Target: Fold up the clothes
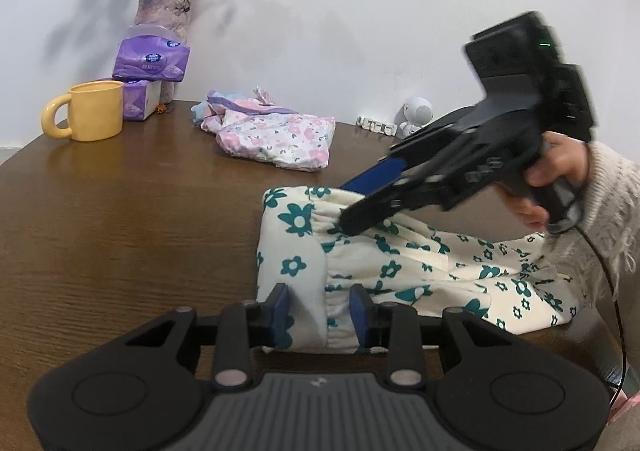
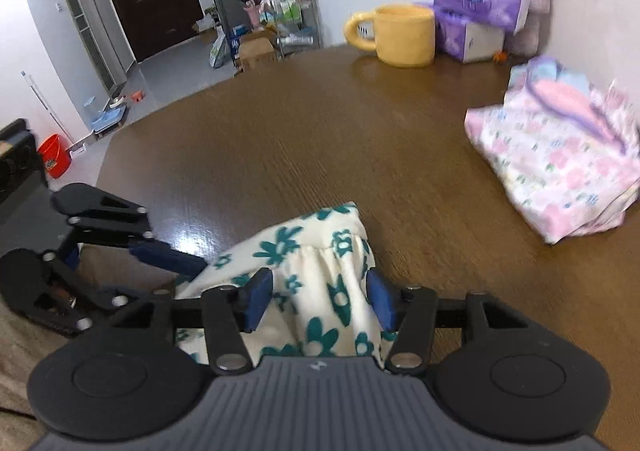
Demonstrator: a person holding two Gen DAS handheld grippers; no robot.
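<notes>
Brown desk [image 1: 140,211], floral trousers [image 1: 304,251] bunched at six o'clock; left claw [image 1: 319,313] clamped on waistband, right claw [image 2: 320,297] straddling it, unclamped (may slip, undoing fold).

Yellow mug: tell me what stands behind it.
Behind the yellow mug stand two stacked purple tissue packs, then a vase of flowers against the wall. The mug hides part of the lower pack.

left wrist: close, faces wall | right wrist: close, faces doorway | shared: table [image 1: 140,211]
</notes>
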